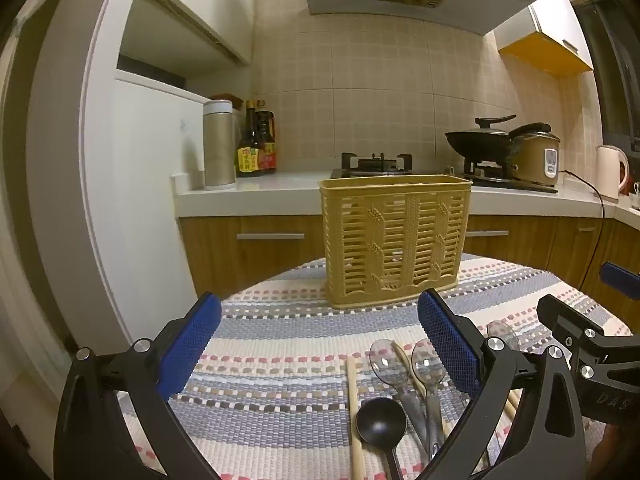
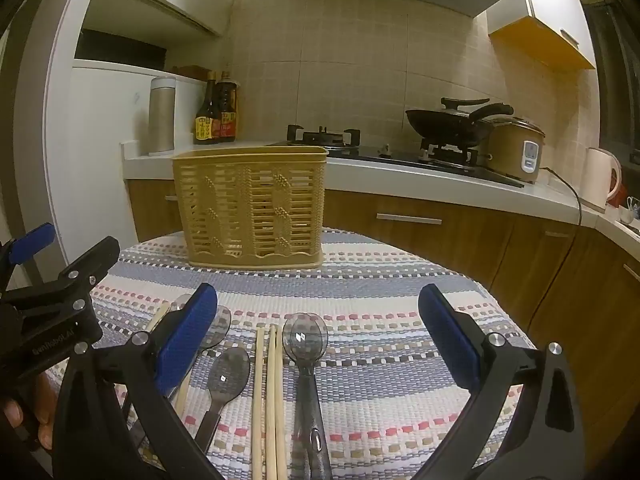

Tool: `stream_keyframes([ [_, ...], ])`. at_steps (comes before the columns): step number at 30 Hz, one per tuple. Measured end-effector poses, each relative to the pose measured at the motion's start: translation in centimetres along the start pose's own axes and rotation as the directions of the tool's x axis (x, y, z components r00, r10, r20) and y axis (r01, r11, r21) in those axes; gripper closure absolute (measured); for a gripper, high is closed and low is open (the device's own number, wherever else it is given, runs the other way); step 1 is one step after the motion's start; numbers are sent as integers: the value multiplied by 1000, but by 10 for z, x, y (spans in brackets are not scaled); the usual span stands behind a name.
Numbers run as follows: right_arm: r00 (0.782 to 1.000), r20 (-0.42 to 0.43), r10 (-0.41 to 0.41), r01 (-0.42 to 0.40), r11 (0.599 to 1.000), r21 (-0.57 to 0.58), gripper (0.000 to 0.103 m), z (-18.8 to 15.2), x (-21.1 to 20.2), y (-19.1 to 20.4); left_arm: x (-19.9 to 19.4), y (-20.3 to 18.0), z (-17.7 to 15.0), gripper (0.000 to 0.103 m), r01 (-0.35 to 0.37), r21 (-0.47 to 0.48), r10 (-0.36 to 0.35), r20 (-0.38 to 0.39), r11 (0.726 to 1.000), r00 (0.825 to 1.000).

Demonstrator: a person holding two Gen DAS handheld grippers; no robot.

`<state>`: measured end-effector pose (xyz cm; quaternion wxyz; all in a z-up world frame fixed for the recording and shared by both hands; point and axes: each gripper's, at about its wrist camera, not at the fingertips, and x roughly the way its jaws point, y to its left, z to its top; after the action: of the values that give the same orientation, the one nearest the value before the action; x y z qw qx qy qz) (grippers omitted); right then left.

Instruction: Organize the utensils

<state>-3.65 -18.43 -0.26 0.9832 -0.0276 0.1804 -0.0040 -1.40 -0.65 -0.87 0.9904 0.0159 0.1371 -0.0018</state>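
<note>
Utensils, spoons and chopsticks, lie loose on the striped bench in front of the yellow basket, which looks empty. My left tongs and right tongs both gape wide, holding nothing. I'd take the clear spoon first: come down over its handle, pinch squarely, lift, then drop it handle-down into the basket.

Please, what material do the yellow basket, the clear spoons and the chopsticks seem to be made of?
The yellow basket looks like moulded plastic with a matte finish: its slots are regular and it carries an imitation woven pattern. The clear spoons seem to be transparent smoky plastic, since the cloth shows through and they glint. The chopsticks appear to be pale, unpainted wood or bamboo.
</note>
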Motion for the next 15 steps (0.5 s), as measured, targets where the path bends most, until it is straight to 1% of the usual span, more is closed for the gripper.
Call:
stream_keyframes([
  [4, 1000, -20, 14, -14, 1000, 1, 6, 0, 4, 1, 0, 0, -2, 8, 1, -3, -1, 2, 1000, 1000],
  [10, 1000, -18, 13, -13, 1000, 5, 6, -1, 3, 2, 1, 1, -3, 8, 5, -5, -5, 2, 1000, 1000],
  [11, 1000, -3, 9, -9, 1000, 5, 6, -4, 5, 7, 1, 1, -3, 8, 5, -6, -5, 1, 1000, 1000],
  [15, 1000, -7, 9, -9, 1000, 9, 6, -5, 1, 2, 0, 1, -4, 8, 4, -8, -4, 0, 1000, 1000],
])
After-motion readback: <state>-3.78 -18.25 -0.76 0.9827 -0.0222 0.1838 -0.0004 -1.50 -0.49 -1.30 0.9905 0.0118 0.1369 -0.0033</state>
